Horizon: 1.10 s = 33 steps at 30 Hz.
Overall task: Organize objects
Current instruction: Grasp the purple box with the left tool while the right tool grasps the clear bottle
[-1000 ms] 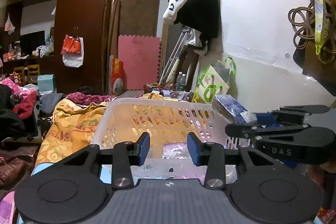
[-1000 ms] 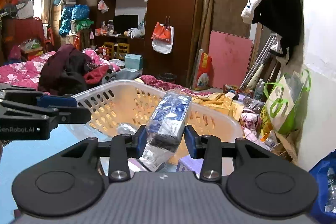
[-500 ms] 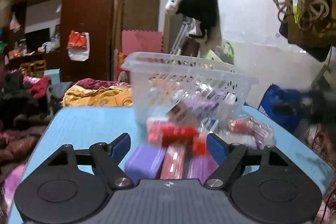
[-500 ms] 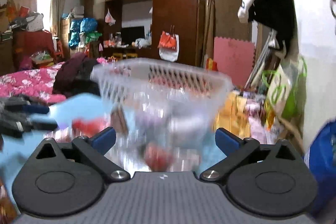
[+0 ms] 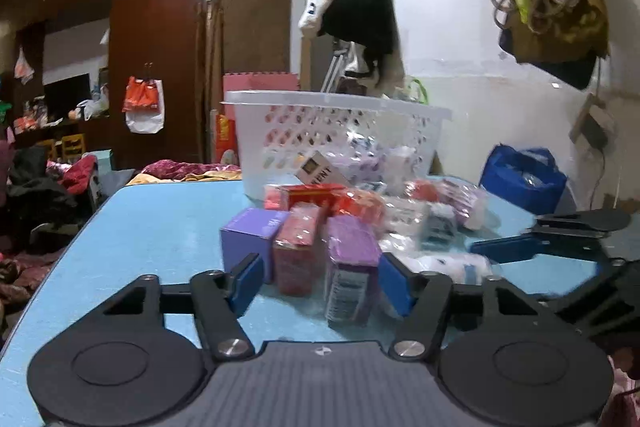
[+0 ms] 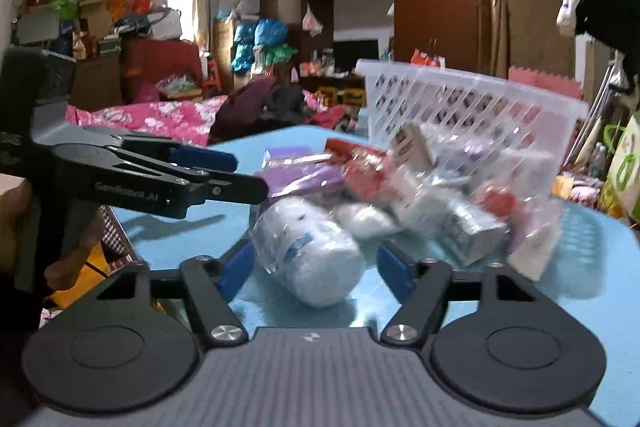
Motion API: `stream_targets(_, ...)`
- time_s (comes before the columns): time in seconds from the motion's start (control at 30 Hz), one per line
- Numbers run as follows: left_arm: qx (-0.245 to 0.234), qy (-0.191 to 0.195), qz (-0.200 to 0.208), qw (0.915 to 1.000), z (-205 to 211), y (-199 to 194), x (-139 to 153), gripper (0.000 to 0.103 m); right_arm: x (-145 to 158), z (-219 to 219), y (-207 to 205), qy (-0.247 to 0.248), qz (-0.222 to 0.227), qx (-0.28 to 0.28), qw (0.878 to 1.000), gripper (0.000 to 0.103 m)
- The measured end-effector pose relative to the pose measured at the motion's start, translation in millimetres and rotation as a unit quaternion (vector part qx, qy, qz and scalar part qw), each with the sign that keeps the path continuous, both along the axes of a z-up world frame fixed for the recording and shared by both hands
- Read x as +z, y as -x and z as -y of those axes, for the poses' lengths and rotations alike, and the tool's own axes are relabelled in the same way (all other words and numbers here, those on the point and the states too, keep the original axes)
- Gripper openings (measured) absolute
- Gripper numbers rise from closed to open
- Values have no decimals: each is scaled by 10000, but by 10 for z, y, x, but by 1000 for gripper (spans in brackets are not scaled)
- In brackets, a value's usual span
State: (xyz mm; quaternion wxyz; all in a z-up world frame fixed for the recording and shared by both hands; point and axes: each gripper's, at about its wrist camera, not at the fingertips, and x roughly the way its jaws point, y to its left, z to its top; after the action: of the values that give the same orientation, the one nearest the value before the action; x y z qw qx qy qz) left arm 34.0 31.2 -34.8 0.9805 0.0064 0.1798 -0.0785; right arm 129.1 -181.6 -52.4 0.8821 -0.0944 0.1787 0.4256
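Note:
A white lattice basket stands at the far side of the blue table, also in the right wrist view. A pile of packets lies in front of it: a purple box, a red box, a wrapped purple box and red packs. A white wrapped bottle lies nearest my right gripper, which is open around its near end. My left gripper is open and empty just before the boxes.
The right gripper shows at the right of the left wrist view; the left one shows at the left of the right wrist view. A blue bag sits past the table's right edge. A bed and wardrobe stand behind.
Both grippers have dropped from above the basket to table level and opened wide. The right one has let go of the blue-and-white packet it held a second ago.

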Motion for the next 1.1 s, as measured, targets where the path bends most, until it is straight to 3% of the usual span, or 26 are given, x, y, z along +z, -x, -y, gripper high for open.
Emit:
stream_targets(0.07,-21,-50,32,10000,37,16,-16,65,-17,-64,-49,12,-47,38,10000,67)
stream_targets(0.1,-4,-79,70,9999,51,35,-31,65,-25,-81,-35,44,25,-29,10000,59)
stream_targets(0.43,-30,-222,8,9997,238,-13,-96,65,-23,552,134,-522,17,-539,9972,58)
stream_targets(0.5,73,-297,-57,9995,283,-57,-120,59,-15,618,104,-647,-32,-601,9961,58)
stream_targets(0.6,221,-409,-94,9989,336,-97,-147,39,-6,643,51,-772,-41,-671,9947,58)
stream_targets(0.73,245,-344,-44,9991,319,-95,-155,38,-4,634,27,-827,-42,-743,9938,58)
stream_targets(1.1,161,-132,762,9969,232,164,135,38,91,875,29,-1130,51,-894,9896,58)
